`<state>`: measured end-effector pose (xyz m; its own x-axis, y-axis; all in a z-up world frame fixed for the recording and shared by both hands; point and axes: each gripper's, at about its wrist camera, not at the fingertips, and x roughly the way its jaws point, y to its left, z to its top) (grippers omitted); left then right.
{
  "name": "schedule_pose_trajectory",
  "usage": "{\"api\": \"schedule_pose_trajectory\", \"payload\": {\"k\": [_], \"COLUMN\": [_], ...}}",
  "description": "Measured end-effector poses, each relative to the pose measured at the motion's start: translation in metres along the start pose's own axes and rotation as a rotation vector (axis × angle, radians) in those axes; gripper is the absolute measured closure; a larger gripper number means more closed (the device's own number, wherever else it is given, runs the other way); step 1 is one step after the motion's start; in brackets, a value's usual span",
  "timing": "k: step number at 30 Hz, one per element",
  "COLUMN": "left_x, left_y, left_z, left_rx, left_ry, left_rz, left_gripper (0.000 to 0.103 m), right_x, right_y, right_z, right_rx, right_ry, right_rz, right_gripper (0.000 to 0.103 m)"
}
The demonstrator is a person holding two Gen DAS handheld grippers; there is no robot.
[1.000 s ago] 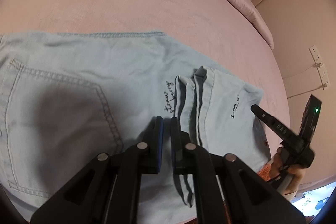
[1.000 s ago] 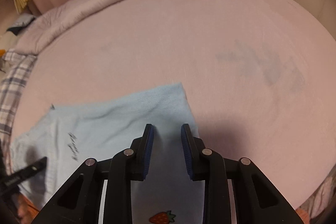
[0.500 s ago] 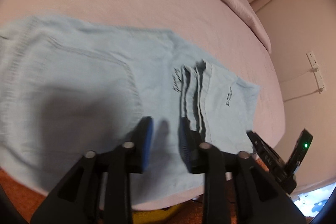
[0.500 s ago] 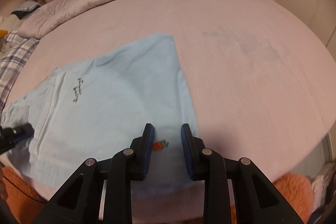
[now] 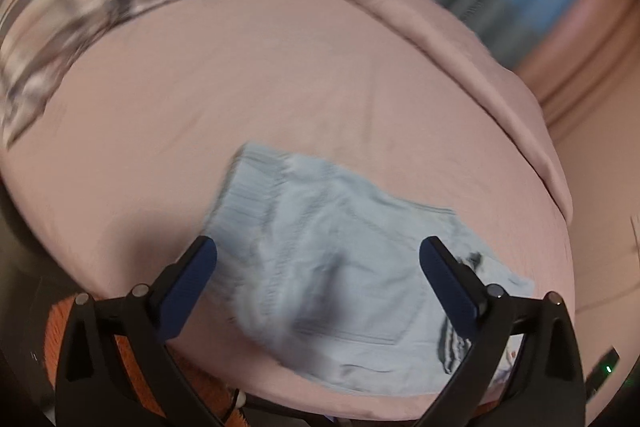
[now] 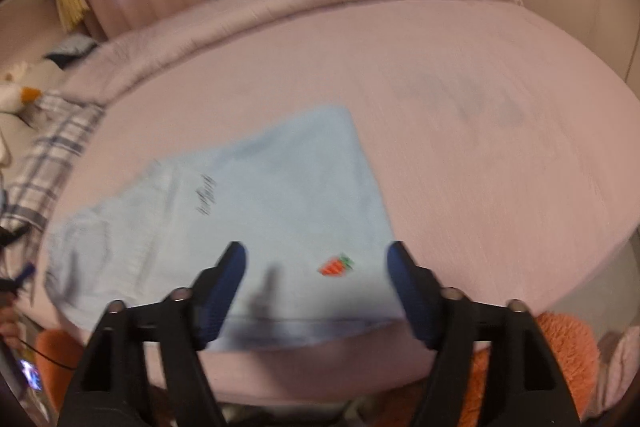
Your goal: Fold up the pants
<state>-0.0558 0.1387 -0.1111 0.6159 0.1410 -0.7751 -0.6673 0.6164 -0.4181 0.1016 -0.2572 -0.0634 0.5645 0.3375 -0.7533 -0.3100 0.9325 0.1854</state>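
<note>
Left wrist view: left gripper (image 5: 318, 259) had just been opening, fingers (image 5: 192, 281) spread wide, nothing between them, clear above the cloth. The light-blue pants (image 5: 340, 267) lay released, folded into a compact stack near the front edge of the pink bed (image 5: 280, 87). Frame was blurred.

Right wrist view: right gripper (image 6: 316, 267) had likewise just been opening, fingers (image 6: 224, 291) apart and empty. Pants (image 6: 260, 207) lay flat under it, strawberry print (image 6: 336, 265) up, edges fairly square.

Judgement: release step after a fold. The next move would need either a final fold, with both grippers pinching one edge, or a smoothing pass.
</note>
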Motion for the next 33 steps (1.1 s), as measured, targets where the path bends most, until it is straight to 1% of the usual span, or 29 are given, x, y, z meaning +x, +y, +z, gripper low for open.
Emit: {"api": "schedule_pose_trajectory", "payload": {"k": [1,3,4,5,6,8,9,12,14,15,16,18,19,20,21,23,25,26,27,28,29,30,32,33], "left_x": [0.004,0.016,0.02,0.022,0.026,0.034,0.037,0.033,0.029,0.03,0.03,0.028,0.03,0.034,0.034,0.032,0.03,0.027,0.019,0.011,0.007,-0.007,-0.022,-0.033], "left_y": [0.006,0.015,0.02,0.023,0.027,0.039,0.044,0.049,0.048,0.049,0.05,0.052,0.048,0.045,0.041,0.037,0.035,0.034,0.027,0.02,0.013,-0.001,-0.022,-0.036], "left_z": [-0.002,-0.006,-0.009,-0.01,-0.012,-0.015,-0.016,-0.018,-0.021,-0.023,-0.026,-0.034,-0.037,-0.04,-0.041,-0.04,-0.04,-0.041,-0.041,-0.04,-0.036,-0.034,-0.03,-0.028], "left_rx": [-0.018,-0.043,-0.055,-0.065,-0.083,-0.143,-0.173,-0.204,-0.22,-0.243,-0.26,-0.297,-0.289,-0.269,-0.257,-0.248,-0.267,-0.268,-0.247,-0.219,-0.191,-0.139,-0.075,-0.032], "left_ry": [0.015,0.034,0.037,0.041,0.055,0.108,0.122,0.093,0.084,0.091,0.101,0.125,0.134,0.134,0.113,0.084,0.066,0.053,0.025,-0.003,-0.028,-0.066,-0.109,-0.129], "left_rz": [0.013,0.041,0.075,0.09,0.088,0.057,0.031,0.0,-0.023,-0.055,-0.09,-0.21,-0.255,-0.244,-0.212,-0.163,-0.155,-0.151,-0.135,-0.127,-0.125,-0.129,-0.157,-0.187], "left_gripper": [0.001,0.001,0.001,0.001,0.001,0.002,0.002,0.003,0.008,0.009,0.013,0.016,0.02,0.027,0.032,0.064,0.076,0.081,0.083,0.085,0.086,0.086,0.086,0.086], "right_x": [-0.005,-0.009,-0.01,-0.01,-0.01,-0.009,-0.008,-0.004,0.001,-0.001,0.0,0.002,0.003,0.003,0.003,0.003,0.004,0.003,0.003,0.003,0.002,0.002,0.001,0.0], "right_y": [0.005,0.012,0.016,0.02,0.023,0.029,0.032,0.038,0.041,0.043,0.044,0.044,0.045,0.046,0.045,0.045,0.044,0.042,0.04,0.038,0.036,0.033,0.026,0.023], "right_z": [0.004,0.006,0.009,0.009,0.009,0.007,0.006,0.001,-0.002,-0.004,-0.004,-0.006,-0.007,-0.007,-0.008,-0.008,-0.009,-0.01,-0.011,-0.011,-0.012,-0.013,-0.014,-0.014], "right_rx": [-0.003,0.001,0.005,0.011,0.013,0.005,0.0,-0.017,-0.022,-0.022,-0.022,-0.019,-0.02,-0.016,-0.01,-0.001,0.005,0.008,0.012,0.017,0.025,0.033,0.052,0.062], "right_ry": [-0.023,-0.049,-0.057,-0.058,-0.055,-0.044,-0.041,-0.027,-0.01,-0.003,0.005,0.017,0.025,0.027,0.027,0.029,0.029,0.03,0.032,0.034,0.036,0.037,0.039,0.038], "right_rz": [0.019,0.056,0.078,0.1,0.115,0.126,0.124,0.126,0.126,0.122,0.119,0.117,0.118,0.118,0.119,0.12,0.121,0.119,0.116,0.112,0.107,0.104,0.099,0.097], "right_gripper": [0.021,0.018,0.018,0.018,0.018,0.018,0.018,0.018,0.018,0.018,0.018,0.018,0.018,0.018,0.018,0.018,0.018,0.018,0.018,0.018,0.018,0.018,0.018,0.018]}}
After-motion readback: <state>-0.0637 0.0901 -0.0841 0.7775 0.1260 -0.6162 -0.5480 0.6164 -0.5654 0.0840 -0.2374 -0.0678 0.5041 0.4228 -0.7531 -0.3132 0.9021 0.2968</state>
